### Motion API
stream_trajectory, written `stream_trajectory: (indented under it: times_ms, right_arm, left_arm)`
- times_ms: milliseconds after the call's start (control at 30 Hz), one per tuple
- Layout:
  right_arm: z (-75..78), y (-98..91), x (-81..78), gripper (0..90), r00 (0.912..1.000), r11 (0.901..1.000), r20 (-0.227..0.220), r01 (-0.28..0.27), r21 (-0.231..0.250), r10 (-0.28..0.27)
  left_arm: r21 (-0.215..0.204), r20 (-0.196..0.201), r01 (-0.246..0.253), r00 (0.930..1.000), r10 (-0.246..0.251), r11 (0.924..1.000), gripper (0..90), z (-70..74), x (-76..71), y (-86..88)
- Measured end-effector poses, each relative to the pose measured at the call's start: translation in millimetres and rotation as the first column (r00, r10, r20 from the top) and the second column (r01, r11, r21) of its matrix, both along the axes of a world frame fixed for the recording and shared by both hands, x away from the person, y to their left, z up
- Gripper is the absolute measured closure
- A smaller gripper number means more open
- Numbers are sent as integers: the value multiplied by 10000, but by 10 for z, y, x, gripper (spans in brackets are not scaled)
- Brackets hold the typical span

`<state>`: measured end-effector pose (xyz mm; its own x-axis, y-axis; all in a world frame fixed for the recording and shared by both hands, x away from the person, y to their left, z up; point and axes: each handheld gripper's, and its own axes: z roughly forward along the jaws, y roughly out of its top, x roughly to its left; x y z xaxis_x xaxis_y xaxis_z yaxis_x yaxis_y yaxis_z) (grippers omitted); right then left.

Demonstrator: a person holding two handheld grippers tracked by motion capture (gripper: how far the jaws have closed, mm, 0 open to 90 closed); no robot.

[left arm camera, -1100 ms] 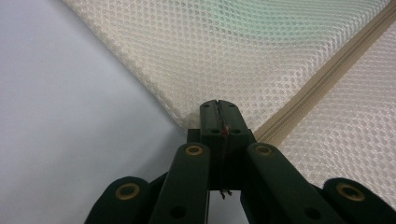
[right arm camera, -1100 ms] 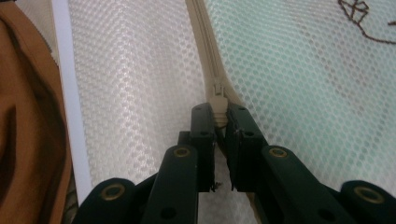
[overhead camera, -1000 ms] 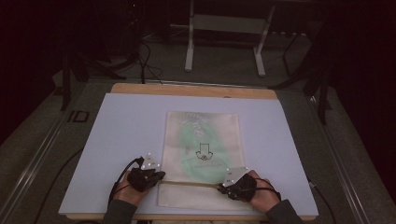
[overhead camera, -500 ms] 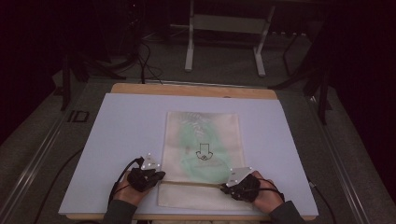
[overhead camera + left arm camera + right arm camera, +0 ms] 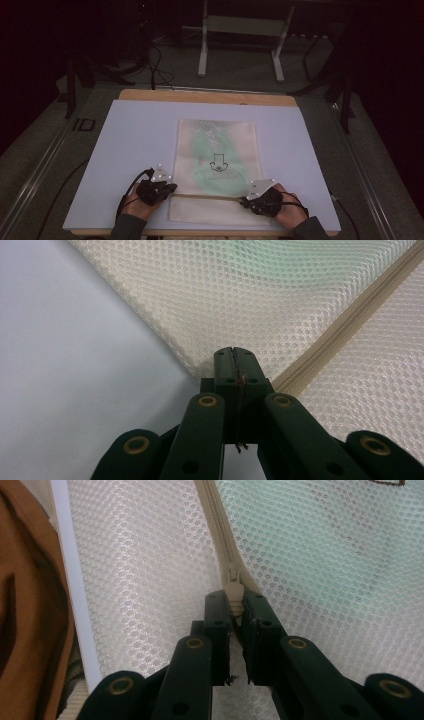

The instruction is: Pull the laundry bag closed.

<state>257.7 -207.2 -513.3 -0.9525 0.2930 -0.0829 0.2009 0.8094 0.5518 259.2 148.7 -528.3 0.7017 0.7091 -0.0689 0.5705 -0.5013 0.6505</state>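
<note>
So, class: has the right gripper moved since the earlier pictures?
Yes, slightly. The right gripper has slid a little rightward along the zipper line, measured against the arrow mark printed on the mesh bag.

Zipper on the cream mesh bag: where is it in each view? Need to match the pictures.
High view: the beige zipper crosses the cream mesh bag near its close end, between the two grippers.
Left gripper view: it slants from the upper right corner to the shut jaws.
Right gripper view: it comes down from the top centre; its pull sits between the jaws.
Shared landmark: the green item inside the bag.
</note>
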Motion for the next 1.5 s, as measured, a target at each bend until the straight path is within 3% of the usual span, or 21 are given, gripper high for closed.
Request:
stream_trajectory:
  times_ms: [967,1500]
  right_arm:
    - [8,-257,-19,827,9987,9987,-63,503,121,-502]
    - [16,-307,-32,827,9982,9982,-167,574,151,-571]
  left_arm:
    - [12,7,-9,10000,8,10000,897,0,-3,-4]
    - [44,18,9,10000,-9,10000,897,2,-3,-5]
